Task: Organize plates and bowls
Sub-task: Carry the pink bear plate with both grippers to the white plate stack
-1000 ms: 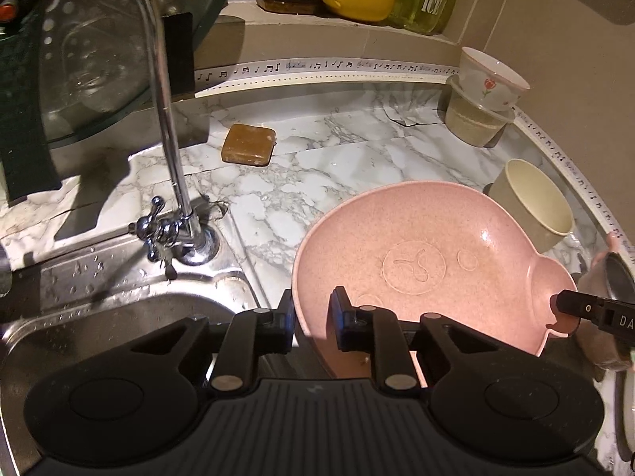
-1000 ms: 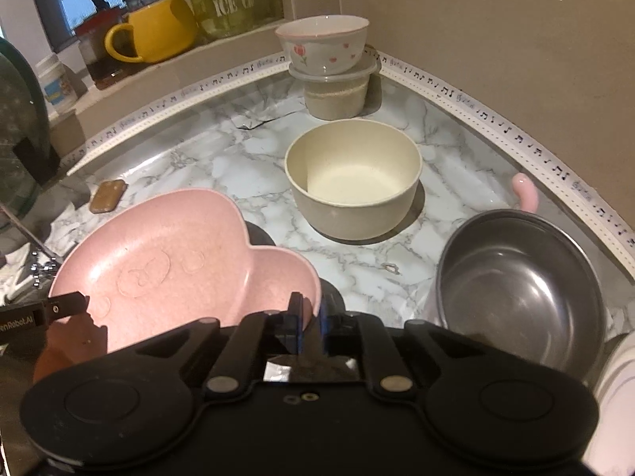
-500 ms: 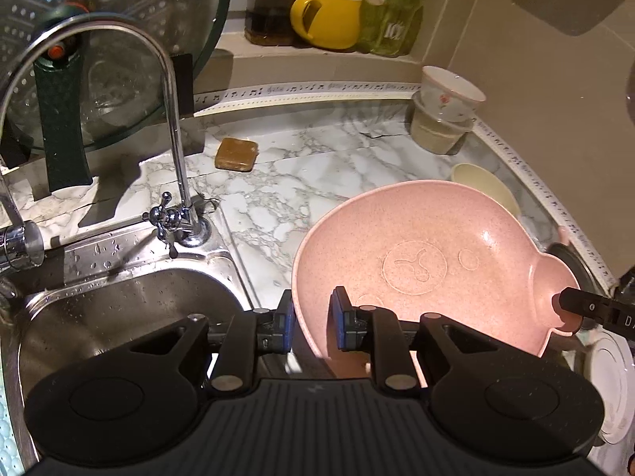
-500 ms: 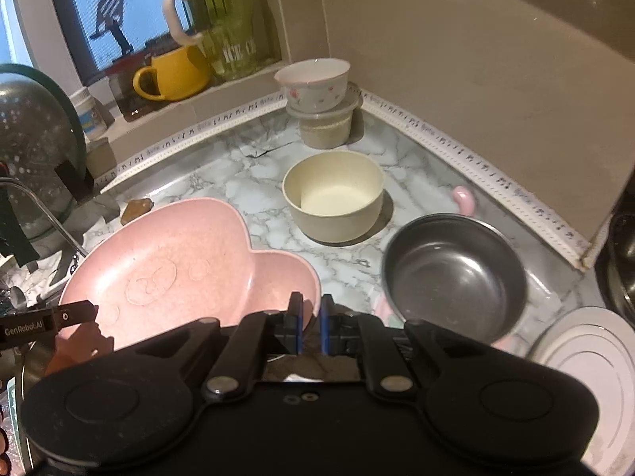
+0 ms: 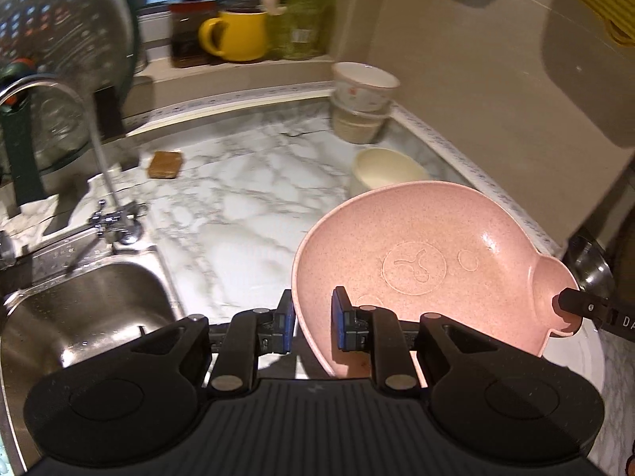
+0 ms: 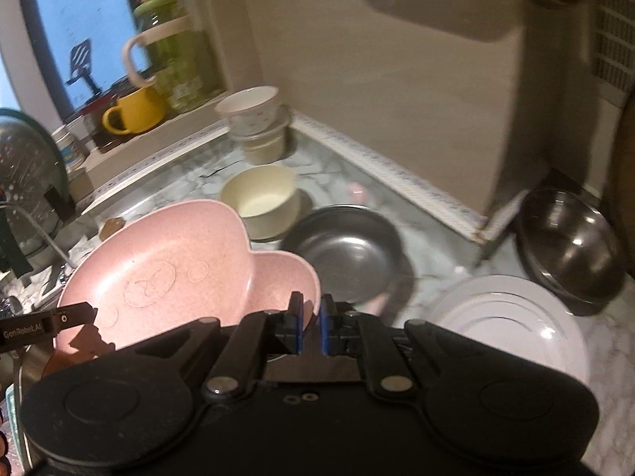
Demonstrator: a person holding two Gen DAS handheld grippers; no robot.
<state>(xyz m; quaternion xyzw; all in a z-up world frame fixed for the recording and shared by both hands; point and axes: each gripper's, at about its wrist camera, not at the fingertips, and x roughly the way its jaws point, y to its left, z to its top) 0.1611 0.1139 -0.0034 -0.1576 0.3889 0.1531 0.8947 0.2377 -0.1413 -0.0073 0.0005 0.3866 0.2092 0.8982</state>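
Note:
A pink bear-shaped plate (image 5: 420, 261) is held in the air between both grippers. My left gripper (image 5: 313, 323) is shut on its near rim. My right gripper (image 6: 309, 331) is shut on the plate's ear lobe (image 6: 278, 281); its finger also shows in the left wrist view (image 5: 583, 307). A cream bowl (image 6: 262, 202) and a steel bowl (image 6: 345, 254) sit on the marble counter beyond. A white plate (image 6: 512, 317) lies at the right, partly under the pink plate in the left wrist view (image 5: 575, 361). A flowered bowl stacked on a beige bowl (image 6: 256, 127) stands in the corner.
A steel sink (image 5: 79, 317) with a tap (image 5: 107, 182) lies at the left. A sponge (image 5: 164, 164) lies on the counter. A second steel bowl (image 6: 571, 246) stands at the far right. A yellow mug (image 5: 234, 35) and a green jar (image 6: 174, 63) stand on the sill.
Both grippers have lifted the pink plate higher and carried it right, towards the white plate. More of the counter and the second steel bowl have come into view.

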